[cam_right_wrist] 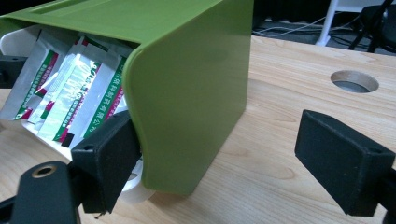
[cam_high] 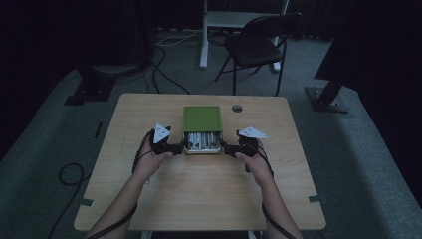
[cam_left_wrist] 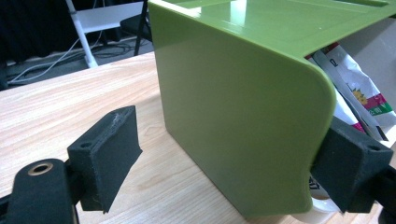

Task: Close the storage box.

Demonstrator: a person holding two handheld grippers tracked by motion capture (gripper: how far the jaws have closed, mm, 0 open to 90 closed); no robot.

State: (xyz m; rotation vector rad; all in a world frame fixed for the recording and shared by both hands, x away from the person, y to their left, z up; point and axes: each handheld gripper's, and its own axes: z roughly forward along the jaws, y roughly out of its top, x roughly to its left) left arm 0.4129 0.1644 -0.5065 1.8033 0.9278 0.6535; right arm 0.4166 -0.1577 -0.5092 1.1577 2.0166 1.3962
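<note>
**Green box between two open tongs**

The green box [cam_high: 201,119] lies on its side on the wooden table [cam_high: 199,194], its open mouth turned toward the person. There is one box, and it sits directly between the two tongs, one at each near corner.

The left gripper [cam_high: 175,146] is at the box's left near corner. In the left gripper view its two black pads are spread wide: one pad [cam_left_wrist: 109,154] stands free over the bare table, well apart from the green wall [cam_left_wrist: 233,116], while the other pad [cam_left_wrist: 348,163] sits at the curved front edge of the box, at the mouth. The jaws are released; nothing is pinched.

The right gripper [cam_high: 226,147] mirrors it at the right near corner. In the right gripper view one pad [cam_right_wrist: 109,161] is tucked at the rounded front edge of the green box [cam_right_wrist: 196,93], just beside the packets, and the other pad [cam_right_wrist: 345,163] hangs over open table, well apart from the side wall. These jaws are also released.

Inside the mouth stand several foil packets [cam_right_wrist: 79,93] with green and magenta print, packed upright side by side; an exact count cannot be told. A white rim [cam_right_wrist: 135,193] shows beneath the box's front edge.

Beyond the right tongs, one round hole [cam_right_wrist: 354,81] is cut in the tabletop. One dark chair [cam_high: 259,45] stands on the floor behind the table.
</note>
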